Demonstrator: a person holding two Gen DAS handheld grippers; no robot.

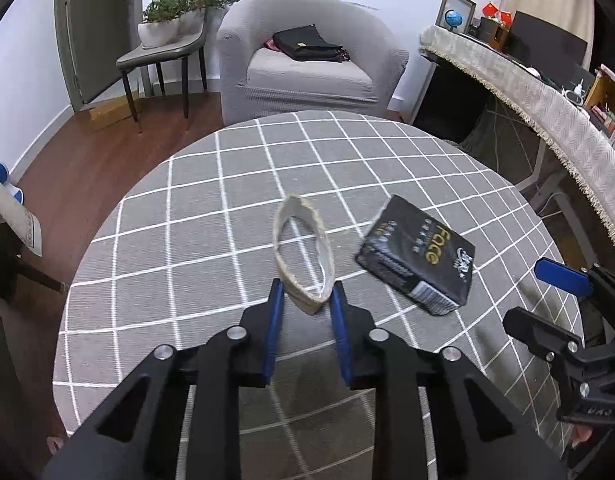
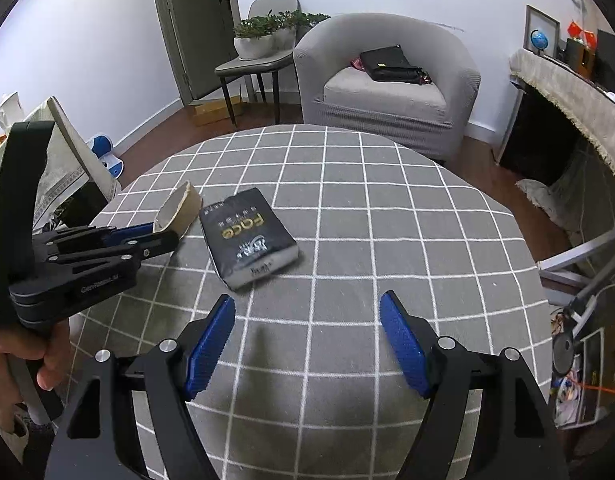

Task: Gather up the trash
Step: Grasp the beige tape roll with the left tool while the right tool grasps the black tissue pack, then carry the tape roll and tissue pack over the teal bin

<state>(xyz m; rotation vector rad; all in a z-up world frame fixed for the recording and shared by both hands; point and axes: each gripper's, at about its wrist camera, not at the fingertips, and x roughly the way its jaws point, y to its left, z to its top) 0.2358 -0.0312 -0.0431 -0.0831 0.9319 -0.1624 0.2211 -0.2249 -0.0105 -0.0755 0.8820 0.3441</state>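
A flattened cardboard ring [image 1: 324,246] is pinched between the blue pads of my left gripper [image 1: 307,286], which squash it into an oval just above the checked tablecloth [image 1: 187,240]. The right wrist view shows the same ring [image 2: 179,210] at the tip of the left gripper [image 2: 159,234]. A black tissue pack [image 1: 417,254] lies flat on the table just right of the ring. My right gripper [image 2: 307,300] hovers open and holds nothing, with the tissue pack [image 2: 247,236] a short way ahead of its left finger. It also shows at the right edge of the left wrist view [image 1: 547,300].
Beyond the round table's far edge stands a grey armchair [image 1: 307,76] with a black bag [image 1: 307,44] on it. A chair with potted plants [image 1: 167,36] is at the back left. A cloth-draped desk [image 1: 547,112] runs along the right. A hand [image 2: 27,360] grips the left tool.
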